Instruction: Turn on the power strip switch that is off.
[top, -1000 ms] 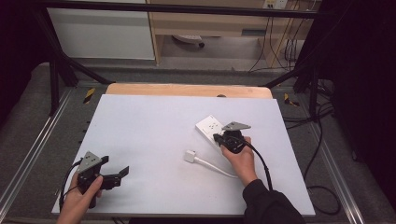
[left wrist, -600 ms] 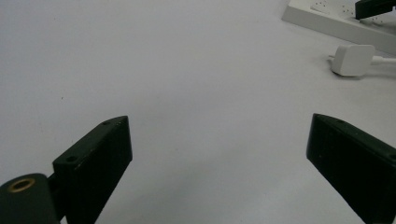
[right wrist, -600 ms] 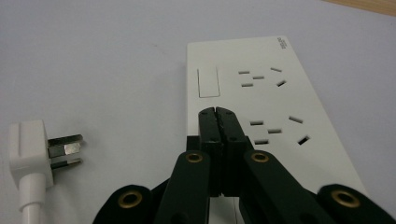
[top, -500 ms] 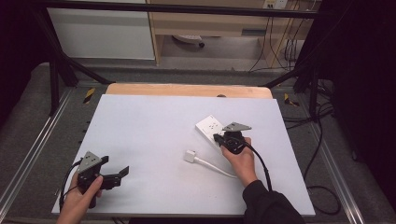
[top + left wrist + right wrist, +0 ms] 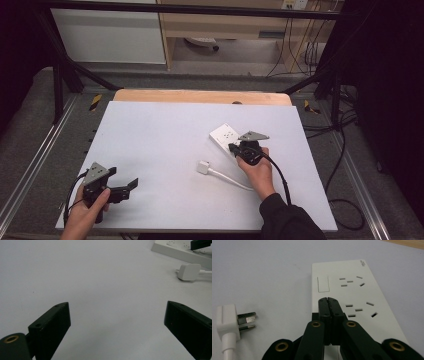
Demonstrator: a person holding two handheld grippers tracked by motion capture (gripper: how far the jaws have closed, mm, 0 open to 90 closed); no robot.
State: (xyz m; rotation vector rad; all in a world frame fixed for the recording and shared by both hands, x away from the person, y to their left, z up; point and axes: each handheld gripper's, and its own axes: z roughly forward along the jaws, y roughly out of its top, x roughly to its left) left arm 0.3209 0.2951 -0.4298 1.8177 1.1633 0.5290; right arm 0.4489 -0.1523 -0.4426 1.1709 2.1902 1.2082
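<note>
- Left gripper (image 5: 131, 184) sits near the front left corner of the desk (image 5: 165, 125), held low in the person's left hand (image 5: 90, 212). Its jaws stand wide apart with nothing between them, just bare white surface.
- Seen along those jaws in the left gripper view, the plug (image 5: 189, 271) and the socket strip (image 5: 180, 252) lie well ahead and off to the right, far out of their reach.
- Plug (image 5: 203, 167) lies flat on the desk, between the two grippers but much nearer the right one. Its white cord (image 5: 227, 178) trails back toward the right hand (image 5: 259, 172).
- In the right gripper view the plug (image 5: 227, 317) is to the left of the closed jaws, its metal prongs (image 5: 247, 320) pointing toward them, apart from both jaws and strip.
- Right gripper (image 5: 232, 147) has its jaws pressed together, gripping nothing. In the right gripper view their tips (image 5: 328, 301) are over the near part of the strip, just short of the switch (image 5: 323, 284); I cannot tell whether they touch it.
- Strip (image 5: 352, 295) lies flat under and beyond those jaws, its socket holes to their right and empty.
</note>
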